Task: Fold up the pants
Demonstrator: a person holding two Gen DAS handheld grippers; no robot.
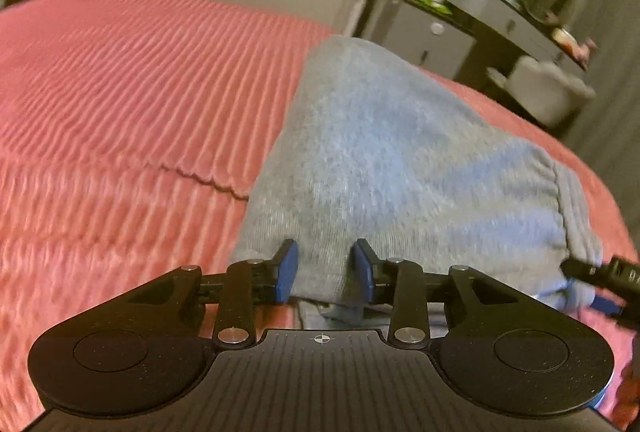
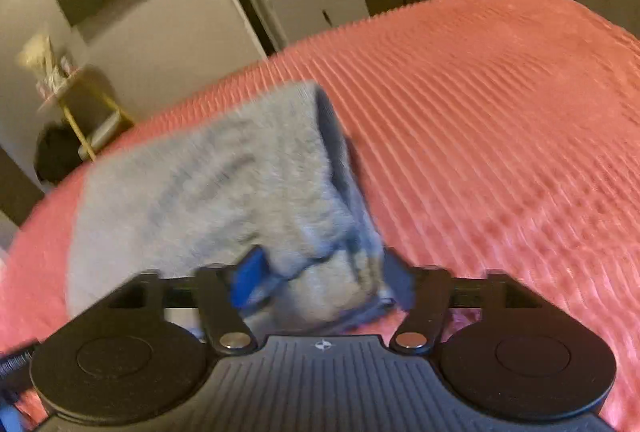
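Grey knit pants [image 1: 380, 160] lie on a pink ribbed bedspread [image 1: 120, 104], and their near edge is lifted. My left gripper [image 1: 324, 268] is shut on the near edge of the pants, with cloth bunched between its blue pads [image 1: 286, 272]. The tip of the right gripper shows at the right edge of the left wrist view [image 1: 600, 276]. In the right wrist view the pants [image 2: 208, 192] stretch away to the left. My right gripper [image 2: 324, 284] is shut on a thick bunch of the pants at their near corner.
The bedspread [image 2: 500, 132] fills most of both views. A dark dresser [image 1: 500, 16] with small items and a light chair [image 1: 548, 88] stand beyond the bed. A gold-legged side table [image 2: 76, 104] stands at the far left.
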